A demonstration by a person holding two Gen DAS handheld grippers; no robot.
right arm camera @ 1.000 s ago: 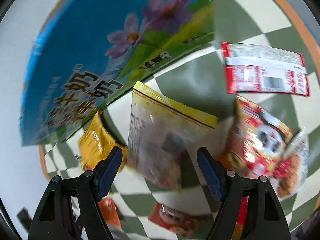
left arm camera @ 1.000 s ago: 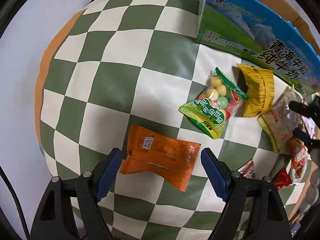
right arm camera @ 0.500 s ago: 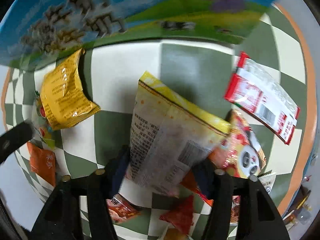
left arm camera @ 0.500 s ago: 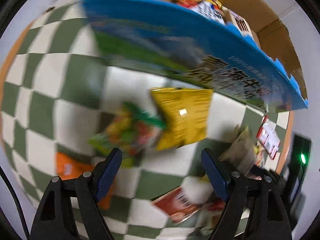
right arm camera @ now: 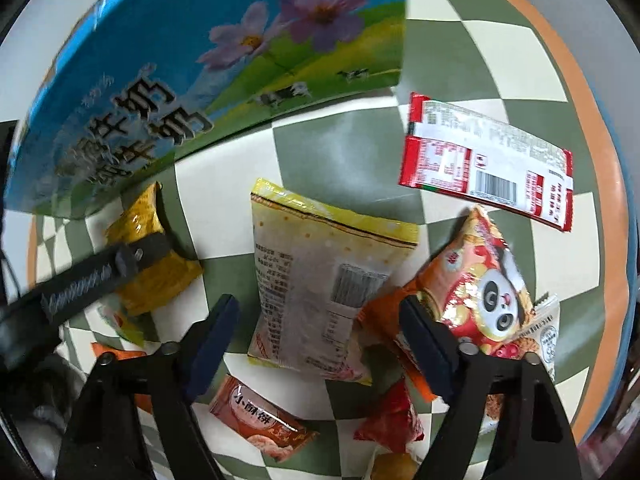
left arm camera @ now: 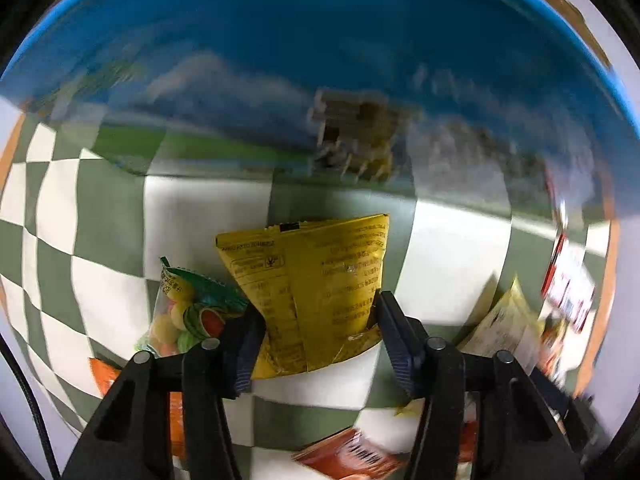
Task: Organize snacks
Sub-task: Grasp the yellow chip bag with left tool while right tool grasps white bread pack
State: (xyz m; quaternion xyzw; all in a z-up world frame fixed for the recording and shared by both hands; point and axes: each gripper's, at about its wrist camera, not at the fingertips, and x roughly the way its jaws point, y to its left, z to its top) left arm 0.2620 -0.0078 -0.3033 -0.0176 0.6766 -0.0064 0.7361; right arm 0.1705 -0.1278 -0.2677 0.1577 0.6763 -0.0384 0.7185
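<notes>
our left gripper (left arm camera: 318, 334) has just been closing, and now it pinches the crinkly yellow foil snack bag (left arm camera: 320, 292) from both sides. in the left wrist view the bag sits in the middle of the frame, low down, on the green and white checked cloth (left arm camera: 452, 264). just to its left lies a small clear bag of round coloured sweets (left arm camera: 188, 316), touching the left finger. above, all across the top of the frame, is the big blue milk carton box (left arm camera: 320, 40), blurry here.

our right gripper (right arm camera: 320, 332) is spread wide. it hangs over the pale bag with a yellow top edge (right arm camera: 316, 280), in the middle of the right wrist view, with the bag between the fingers, but the pads are not pressing it. to the right lies a red and orange panda snack bag (right arm camera: 484, 284), and in the upper right a flat red and white wrapper (right arm camera: 488, 164).

we think we are at the grabbing step: one snack is caught, one is not yet.

next, we think we should lift the yellow bag straight up so the sweets do not come along, and carry it to the box. the right fingers need to close on the pale bag only, and the panda bag is very near the right finger, so it might get nipped too.
</notes>
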